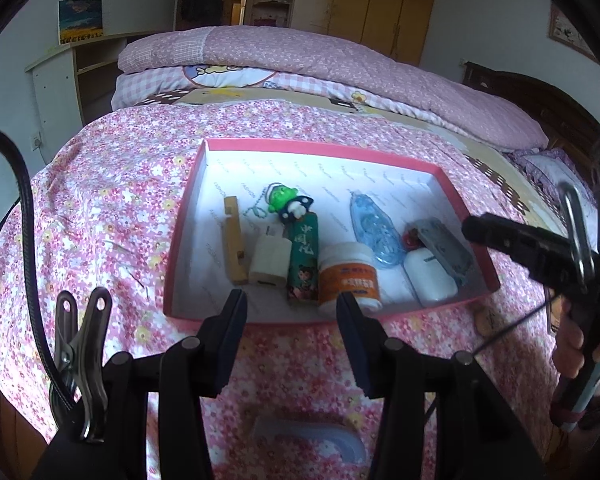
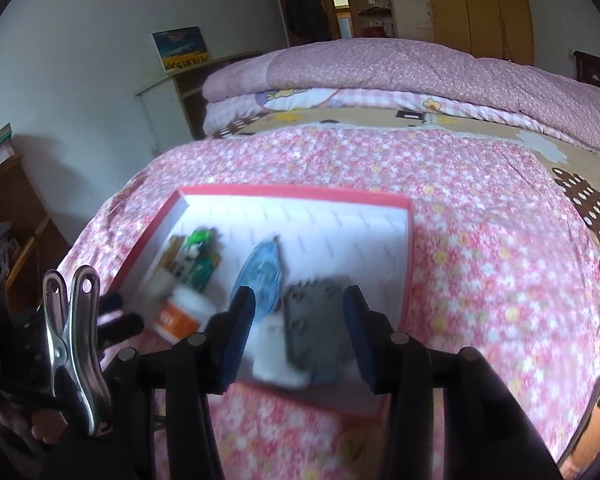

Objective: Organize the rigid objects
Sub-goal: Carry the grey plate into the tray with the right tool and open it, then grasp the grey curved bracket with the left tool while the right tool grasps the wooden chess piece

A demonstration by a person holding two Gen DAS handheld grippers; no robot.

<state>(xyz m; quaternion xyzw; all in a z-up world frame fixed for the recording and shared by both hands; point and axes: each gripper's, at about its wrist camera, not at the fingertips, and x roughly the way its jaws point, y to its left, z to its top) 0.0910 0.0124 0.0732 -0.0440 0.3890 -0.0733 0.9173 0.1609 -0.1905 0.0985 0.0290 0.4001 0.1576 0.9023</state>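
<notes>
A pink box [image 1: 456,174] with low walls sat on a flowery bedcover [image 1: 112,200]. This box was the home for all the hard little things.

Inside the box, near its front wall, lay a row of things: a wooden stand [image 1: 233,240], a white plug [image 1: 269,259], a green tube [image 1: 303,261] with a green toy figure [image 1: 286,202] at its top, a white jar [image 1: 349,276] with an orange label, a clear blue shell-shaped thing [image 1: 376,232], a white case [image 1: 430,275] and a grey flat piece [image 1: 446,249] leaning on the case at the box's right end.

The right gripper [image 2: 298,332] hung just above that right end. Its jaws stood apart, the grey piece showed between them, and the pads did not press on it, so it looked let go. That view was blurry. The left gripper [image 1: 292,336] waited in front of the box, jaws apart and holding nothing.

I think the step was dropping the grey piece in. To do it well, the right hand should lift straight up from the box, so the pads do not bump the white case or tip the grey piece out.

The green tube had big Chinese letters down its side. The box floor had faint printed words, too small to read. The jar's label had writing I could not read.
</notes>
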